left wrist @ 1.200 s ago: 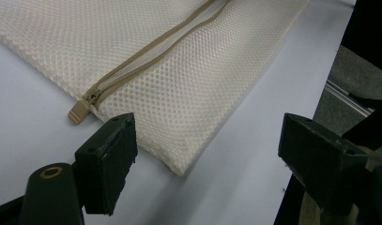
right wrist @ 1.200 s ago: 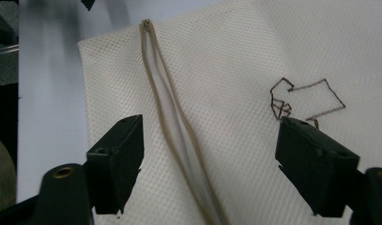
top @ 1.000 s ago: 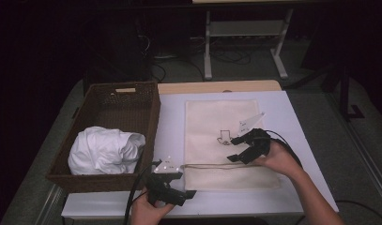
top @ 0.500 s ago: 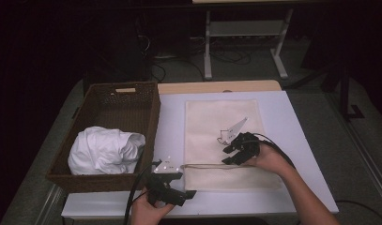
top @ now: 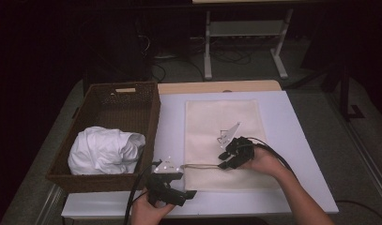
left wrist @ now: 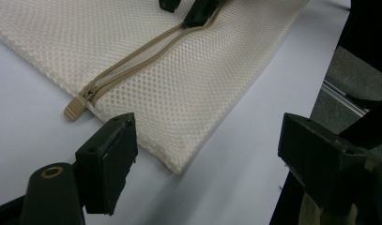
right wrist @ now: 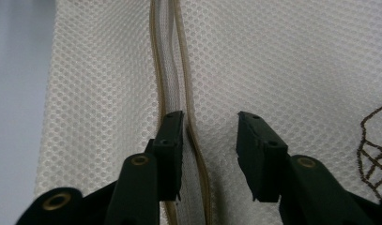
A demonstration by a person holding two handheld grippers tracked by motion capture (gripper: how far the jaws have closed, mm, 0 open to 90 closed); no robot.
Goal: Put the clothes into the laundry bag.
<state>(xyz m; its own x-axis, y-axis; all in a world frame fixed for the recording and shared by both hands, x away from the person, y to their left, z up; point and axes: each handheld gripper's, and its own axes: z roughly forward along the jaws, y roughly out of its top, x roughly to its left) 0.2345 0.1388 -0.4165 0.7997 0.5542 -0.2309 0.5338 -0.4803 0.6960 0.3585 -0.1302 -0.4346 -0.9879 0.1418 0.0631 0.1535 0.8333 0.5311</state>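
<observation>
Since a second ago our right tongs [top: 225,160] came down onto the mesh bag [top: 212,122], jaws just closing astride its zipper [right wrist: 172,70] without pinching yet. Left tongs [top: 188,193] gape wide beside the bag's near corner, on the bench [top: 301,140] right of the basket [top: 132,98].

right claw [top: 225,159] on mesh bag [top: 221,123] (zipper side) | left claw [top: 191,187] beside it

Basket [top: 114,101] left of bare tabletop [top: 172,122]
</observation>
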